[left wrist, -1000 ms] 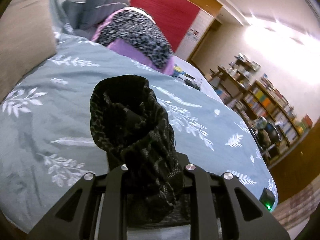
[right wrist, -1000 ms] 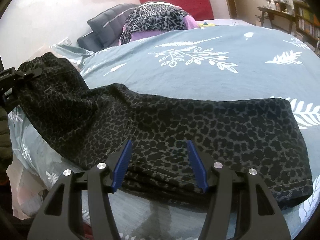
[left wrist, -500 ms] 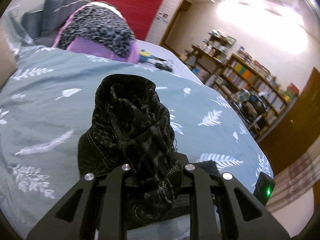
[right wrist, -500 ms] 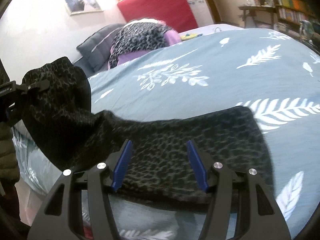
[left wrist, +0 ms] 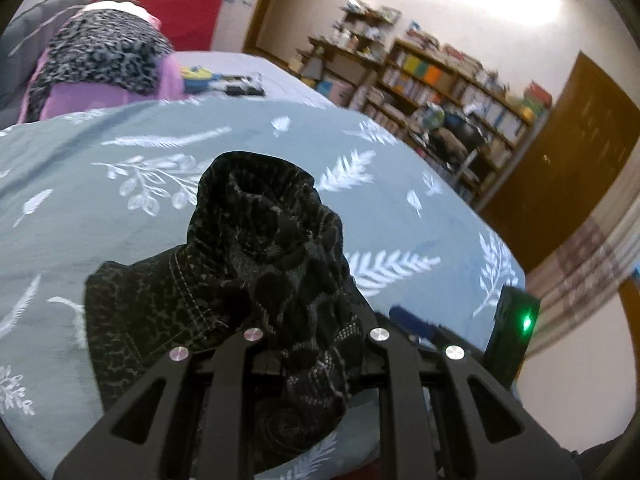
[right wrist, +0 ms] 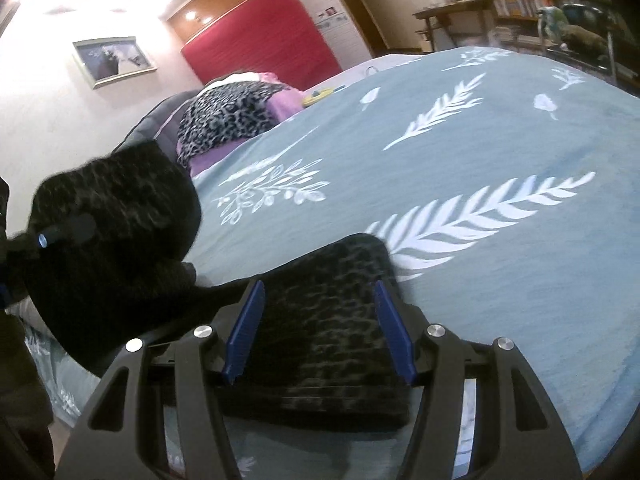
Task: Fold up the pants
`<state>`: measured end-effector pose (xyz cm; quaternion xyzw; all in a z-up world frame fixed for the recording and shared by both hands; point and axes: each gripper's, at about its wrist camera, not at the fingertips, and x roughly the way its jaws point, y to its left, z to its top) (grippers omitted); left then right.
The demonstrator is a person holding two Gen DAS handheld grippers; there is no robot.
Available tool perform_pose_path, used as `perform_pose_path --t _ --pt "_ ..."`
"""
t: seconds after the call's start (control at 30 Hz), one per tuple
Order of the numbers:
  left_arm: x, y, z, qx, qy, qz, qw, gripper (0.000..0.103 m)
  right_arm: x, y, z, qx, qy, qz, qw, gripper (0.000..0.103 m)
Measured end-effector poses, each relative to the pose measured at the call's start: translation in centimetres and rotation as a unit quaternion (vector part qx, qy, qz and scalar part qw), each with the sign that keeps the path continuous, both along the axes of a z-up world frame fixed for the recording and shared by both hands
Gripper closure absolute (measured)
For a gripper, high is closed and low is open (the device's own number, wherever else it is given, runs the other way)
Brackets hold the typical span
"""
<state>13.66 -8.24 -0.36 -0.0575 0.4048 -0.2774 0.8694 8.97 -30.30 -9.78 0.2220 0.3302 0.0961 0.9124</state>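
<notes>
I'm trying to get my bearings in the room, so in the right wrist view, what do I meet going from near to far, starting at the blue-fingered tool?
Right hand-held gripper → leopard-print pants → grey leaf-print bedspread → pile of leopard and purple clothes → red headboard panel.

Pants (left wrist: 276, 248): black with a grey leopard print. Bedspread (right wrist: 500, 152): grey-blue with white fern and leaf motifs. Blanket (right wrist: 228, 114): black-and-grey leopard print, over a purple sheet (left wrist: 96, 98). Headboard (right wrist: 264, 40): red. Right gripper (right wrist: 318, 334): black frame, blue pads (right wrist: 246, 330).
</notes>
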Motion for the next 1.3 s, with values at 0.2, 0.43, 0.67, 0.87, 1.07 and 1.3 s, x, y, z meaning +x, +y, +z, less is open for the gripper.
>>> perform_pose_path --t 0.2,0.43,0.67,0.87,1.07,1.3 --pt "0.5 -3.9 -3.8 0.037 0.033 -0.034 0.9982 0.086 -0.2 -1.6 -0.7 0.013 0.006 -0.015 1.000 0.044" --pt "1.2 -5.2 -6.6 0.058 0.066 -0.046 0.9951 0.080 -0.2 -1.6 -0.8 0.018 0.007 -0.018 1.000 0.044" --pt "0.1 -4.5 -7.0 0.017 0.087 -0.066 0.9939 0.050 0.0 -1.9 -0.9 0.036 0.008 -0.020 0.999 0.044" --pt "-0.3 -0.3 -6.2 -0.013 0.087 -0.031 0.9956 0.050 0.1 -1.9 -0.5 0.066 0.008 -0.012 0.998 0.044" --pt "0.4 4.8 -6.3 -0.021 0.096 0.038 0.9944 0.049 0.1 -0.5 1.2 0.062 -0.011 0.007 0.998 0.044" --pt "0.6 8.2 -6.8 -0.033 0.108 0.082 0.9902 0.048 0.8 2.5 3.6 0.039 -0.036 0.057 0.997 0.044"
